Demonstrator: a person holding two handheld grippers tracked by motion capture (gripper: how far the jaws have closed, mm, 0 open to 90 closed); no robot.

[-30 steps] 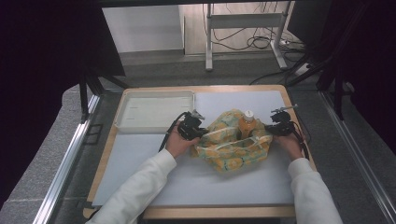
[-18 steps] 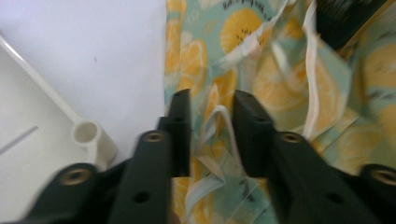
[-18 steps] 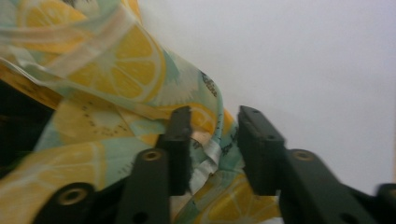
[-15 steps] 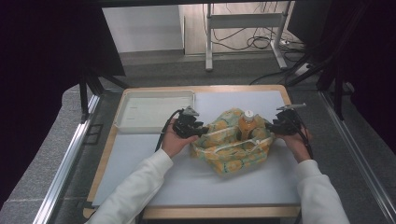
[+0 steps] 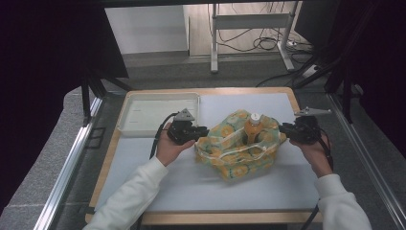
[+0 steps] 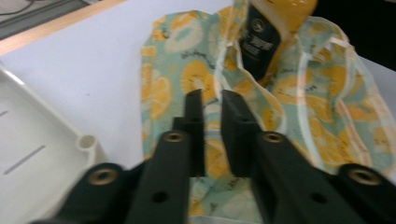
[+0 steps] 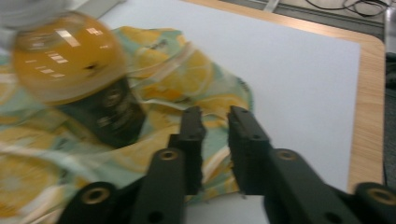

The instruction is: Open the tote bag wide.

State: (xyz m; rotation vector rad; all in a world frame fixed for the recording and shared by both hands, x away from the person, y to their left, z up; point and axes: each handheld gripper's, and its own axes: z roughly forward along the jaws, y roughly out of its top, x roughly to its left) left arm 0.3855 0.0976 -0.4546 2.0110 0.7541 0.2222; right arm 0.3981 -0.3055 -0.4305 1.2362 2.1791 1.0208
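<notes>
The left tongs [image 5: 203, 131] and the right tongs [image 5: 282, 128] had opened and then been closing again over the last second, each with the rim of the orange-print cloth bag [image 5: 237, 154] between its jaws. Both hands had risen and drawn the bag's two sides further apart, so its mouth stood wider. The orange juice bottle [image 5: 253, 128], earlier half wrapped in folds of the cloth, showed upright in the opening with its white cap clear. The bag had shifted slightly toward the person on the surface [image 5: 210, 187].
</notes>
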